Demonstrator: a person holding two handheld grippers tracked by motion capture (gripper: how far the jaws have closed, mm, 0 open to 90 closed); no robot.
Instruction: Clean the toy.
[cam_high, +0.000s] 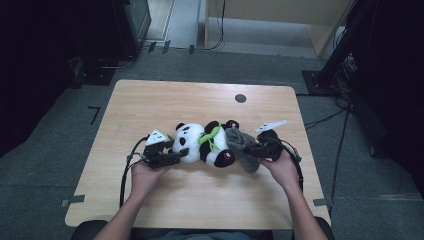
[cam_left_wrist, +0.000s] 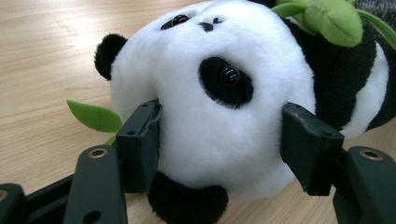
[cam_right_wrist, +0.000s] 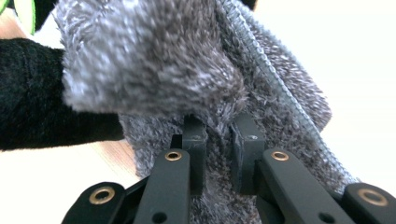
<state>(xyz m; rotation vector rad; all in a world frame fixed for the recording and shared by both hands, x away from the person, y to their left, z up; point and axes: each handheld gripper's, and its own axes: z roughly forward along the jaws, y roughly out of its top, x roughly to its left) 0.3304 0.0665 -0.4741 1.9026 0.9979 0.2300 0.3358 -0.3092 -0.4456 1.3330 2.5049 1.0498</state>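
Observation:
A black-and-white plush panda lies on its back across the middle of the wooden table, with a green bamboo sprig on its chest. My left gripper has its jaws on either side of the panda's head, and both pads press into the white fur. A fuzzy grey cloth is draped over the panda's legs. My right gripper is shut on this cloth, its jaws pinching a fold near the hemmed edge.
A small round black grommet sits in the tabletop behind the panda. A loose green leaf lies by the panda's head. Cables trail from both grippers toward the table's front edge. Dark equipment stands on the floor at the back left and right.

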